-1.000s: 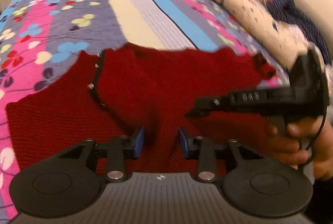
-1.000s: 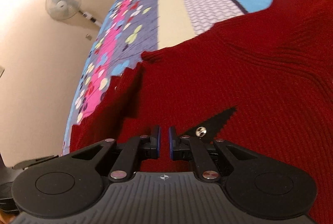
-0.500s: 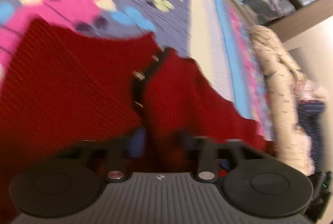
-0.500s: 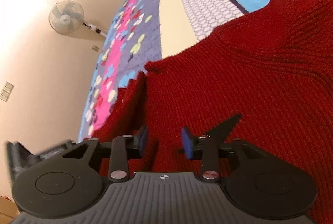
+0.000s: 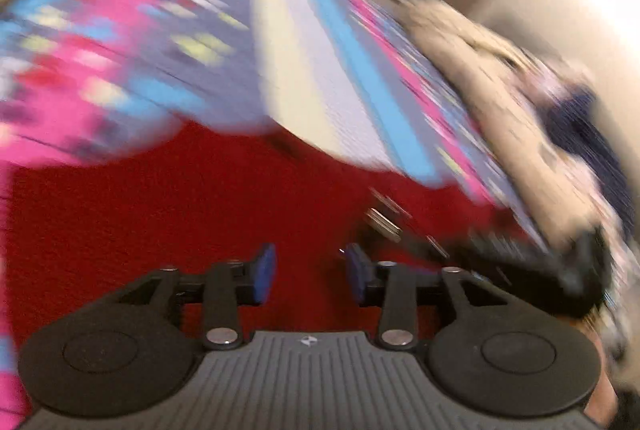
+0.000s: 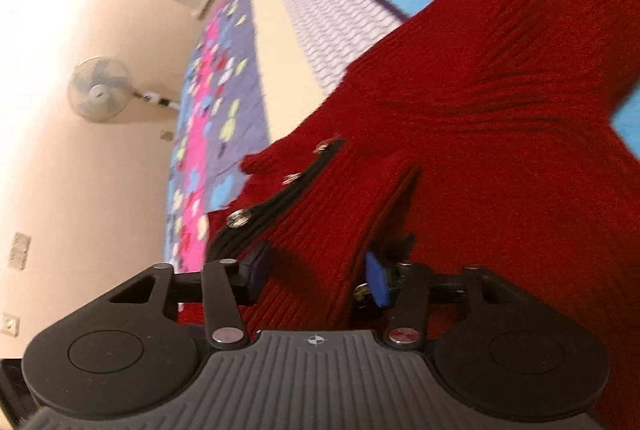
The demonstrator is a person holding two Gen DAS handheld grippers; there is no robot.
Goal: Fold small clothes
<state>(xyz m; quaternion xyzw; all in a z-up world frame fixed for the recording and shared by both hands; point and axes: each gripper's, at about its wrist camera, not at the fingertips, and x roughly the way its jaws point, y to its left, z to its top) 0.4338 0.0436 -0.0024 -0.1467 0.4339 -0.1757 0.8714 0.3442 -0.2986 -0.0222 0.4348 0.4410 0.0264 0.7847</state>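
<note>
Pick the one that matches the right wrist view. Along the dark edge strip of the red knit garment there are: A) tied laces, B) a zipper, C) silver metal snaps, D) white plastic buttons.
C: round silver metal snaps sit in a row along the dark edge strip of the red knit garment.

bedspread [image 5: 288, 82] open ahead, clothes pile [image 5: 500, 78] right

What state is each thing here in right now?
Red knitted sweater: lying rumpled on the striped flowery bedspread.
Left tool: open, jaws just opened, nothing between them, sweater below.
Right tool: open, jaws just opened, a sweater ridge between them.
White pedestal fan: blades look still.
</note>
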